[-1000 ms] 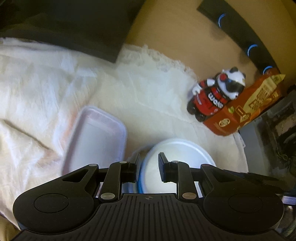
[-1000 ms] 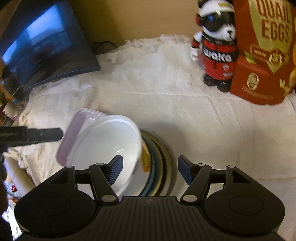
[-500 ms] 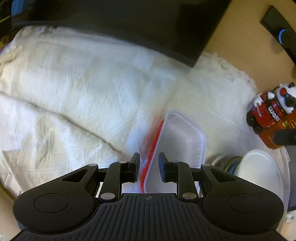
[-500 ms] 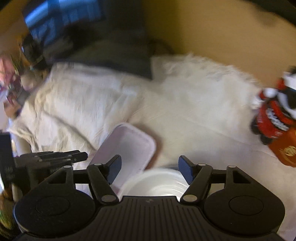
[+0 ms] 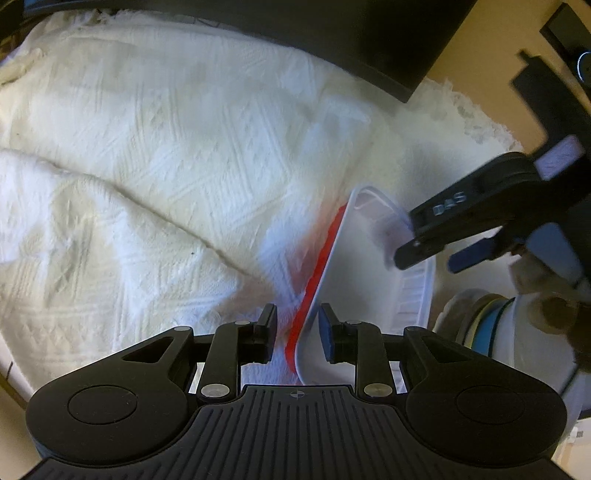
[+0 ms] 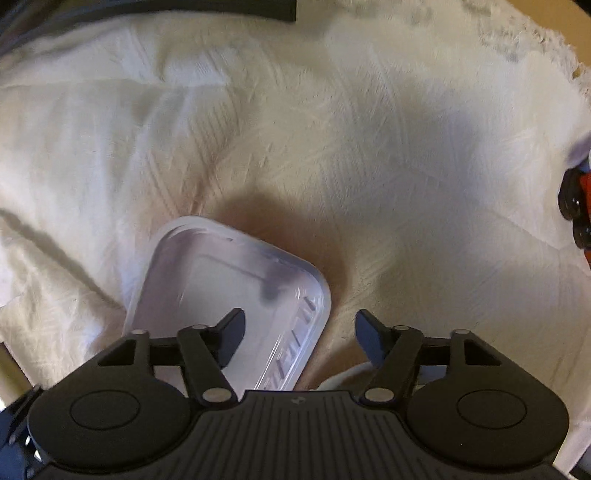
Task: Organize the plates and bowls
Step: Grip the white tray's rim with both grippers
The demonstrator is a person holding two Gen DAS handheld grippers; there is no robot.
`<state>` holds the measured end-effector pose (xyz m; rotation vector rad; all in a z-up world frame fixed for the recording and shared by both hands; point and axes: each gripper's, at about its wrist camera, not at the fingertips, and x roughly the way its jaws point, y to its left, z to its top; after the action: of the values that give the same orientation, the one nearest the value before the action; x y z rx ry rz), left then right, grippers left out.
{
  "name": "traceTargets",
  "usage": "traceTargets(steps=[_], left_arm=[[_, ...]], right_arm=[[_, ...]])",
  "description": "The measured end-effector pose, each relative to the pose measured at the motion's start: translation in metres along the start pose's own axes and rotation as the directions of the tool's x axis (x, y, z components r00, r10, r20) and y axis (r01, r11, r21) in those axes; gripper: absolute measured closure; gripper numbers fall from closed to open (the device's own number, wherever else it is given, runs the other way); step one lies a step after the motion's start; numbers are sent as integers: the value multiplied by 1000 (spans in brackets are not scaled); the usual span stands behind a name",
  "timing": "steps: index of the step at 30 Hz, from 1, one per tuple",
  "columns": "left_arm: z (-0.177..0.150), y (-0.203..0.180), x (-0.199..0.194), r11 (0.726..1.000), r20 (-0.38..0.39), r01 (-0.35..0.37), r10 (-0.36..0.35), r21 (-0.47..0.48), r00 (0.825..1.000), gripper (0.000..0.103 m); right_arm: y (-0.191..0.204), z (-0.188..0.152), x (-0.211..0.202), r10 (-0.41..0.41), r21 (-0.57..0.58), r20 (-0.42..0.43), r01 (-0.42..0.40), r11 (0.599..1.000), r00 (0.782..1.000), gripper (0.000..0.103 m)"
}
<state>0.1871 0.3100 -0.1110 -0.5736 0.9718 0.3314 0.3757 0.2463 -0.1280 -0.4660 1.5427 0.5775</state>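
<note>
Your left gripper [image 5: 297, 334] sits low over the white cloth [image 5: 155, 155], its jaws a little apart and straddling the near rim of the clear rectangular container [image 5: 360, 284]. The rim with its red edge runs up between the two fingers, but a gap shows on each side, so the jaws are not yet pinching it. The container lies on the cloth, tilted slightly in that view, with its ribbed right wall facing the stack of plates and bowls [image 5: 491, 325] just beside it at the right edge.

Your right gripper [image 6: 299, 332] hangs above the same container [image 6: 229, 280], jaws spread wide. Its left finger overlaps the container's inside, and its right finger hangs over bare cloth [image 6: 332, 129] beyond the container's right wall; nothing is held between them. In the left wrist view, this gripper [image 5: 436, 258] reaches in from the right, its tips over the far right corner of the container.

A dark monitor [image 5: 332, 33] stands on the desk behind the cloth. At the right edge of the right wrist view, a sliver of a red and black toy figure [image 6: 578, 206] shows, too cropped to read further.
</note>
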Motion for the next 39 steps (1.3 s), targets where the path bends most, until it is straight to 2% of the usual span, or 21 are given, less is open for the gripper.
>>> traceTargets(steps=[5,8,12,14,18,20,23,26,29,33,36,38,39], left_arm=[[1,8,0,1000,-7,18,-18,-15,1000,77],[-1,16,-2,999,-19,27,-27,-26,999,78],[-6,30,-16,1000,-18,-6,6,-29,1000,79],[-9,41,-23,998,-12,-46,45,-36,999,79],[-10,71,-32,993,-7,-74,74,-95,997,79],[-9,82,-35,991,-3,-73,73,-117,997,79],[-8,95,-42,990,17,-48,50,-132,999,79],[-9,106,-54,987,47,42,-35,-153,998,79],[-8,109,-60,984,51,121,-115,-128,992,79],[-11,100,-47,998,17,28,-27,-48,999,79],[-18,99,-34,999,-26,31,-32,-28,999,79],[-25,101,-22,998,-67,44,-47,-45,997,79],[-28,101,-18,998,-81,43,-47,-52,996,79]], right_arm=[[7,0,11,38,34,-47,-36,999,998,40],[12,-8,4,124,64,-50,-120,991,991,40],[37,-24,-14,223,14,-23,-223,975,975,41],[50,-32,-19,274,-24,-14,-274,961,962,41],[72,-45,-26,338,-94,12,-336,937,941,41],[77,-50,-31,314,-110,56,-307,945,948,41],[84,-69,-47,222,-165,183,-193,967,958,41],[81,-83,-58,173,-202,300,-115,973,938,41],[76,-108,-57,182,-172,344,-128,977,921,41],[78,-141,-35,160,-142,386,-113,983,908,41],[84,-154,-8,184,-138,344,-144,980,921,41],[84,-157,6,236,-122,295,-209,970,926,55],[84,-159,10,265,-119,276,-241,963,924,71]])
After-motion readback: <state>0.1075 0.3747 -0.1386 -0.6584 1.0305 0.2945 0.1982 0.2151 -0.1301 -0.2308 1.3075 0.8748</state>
